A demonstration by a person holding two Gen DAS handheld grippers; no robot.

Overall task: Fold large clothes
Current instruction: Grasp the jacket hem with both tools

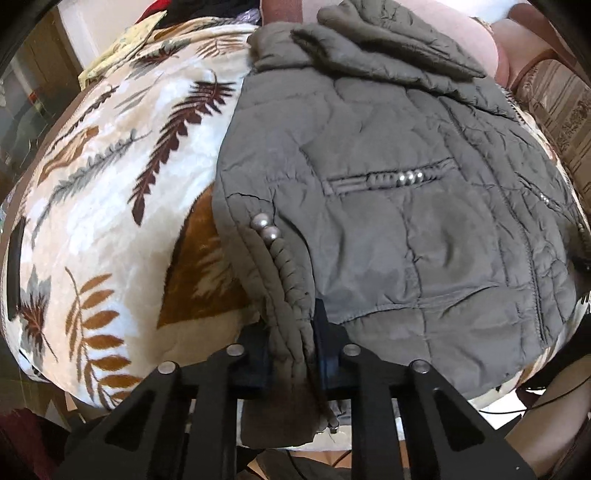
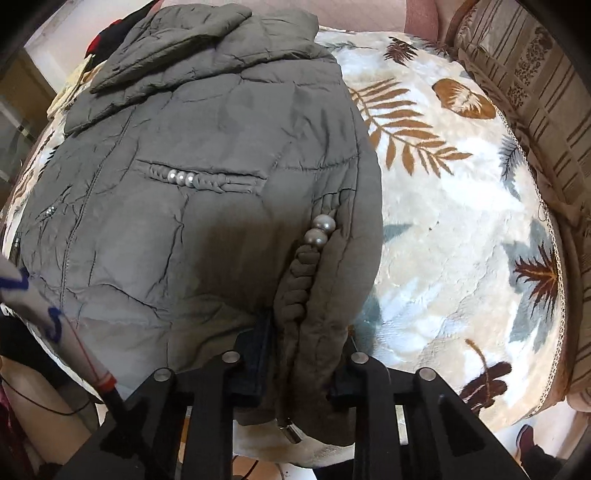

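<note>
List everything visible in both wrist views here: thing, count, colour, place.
quilted jacket: one, grey-olive, lying flat on the blanket, collar at the far end
pearl beads: small clusters, silvery, on the pocket trims and on both gripped edges
leaf-print blanket: one, cream with brown and grey leaves, spread under the jacket
striped cushion: one, beige and brown, along the blanket's right side
clothes pile: number unclear, dark and red, beyond the far left corner
left gripper: one, black, fingers shut on the jacket's near left edge
right gripper: one, black, fingers shut on the jacket's near right edge
</note>
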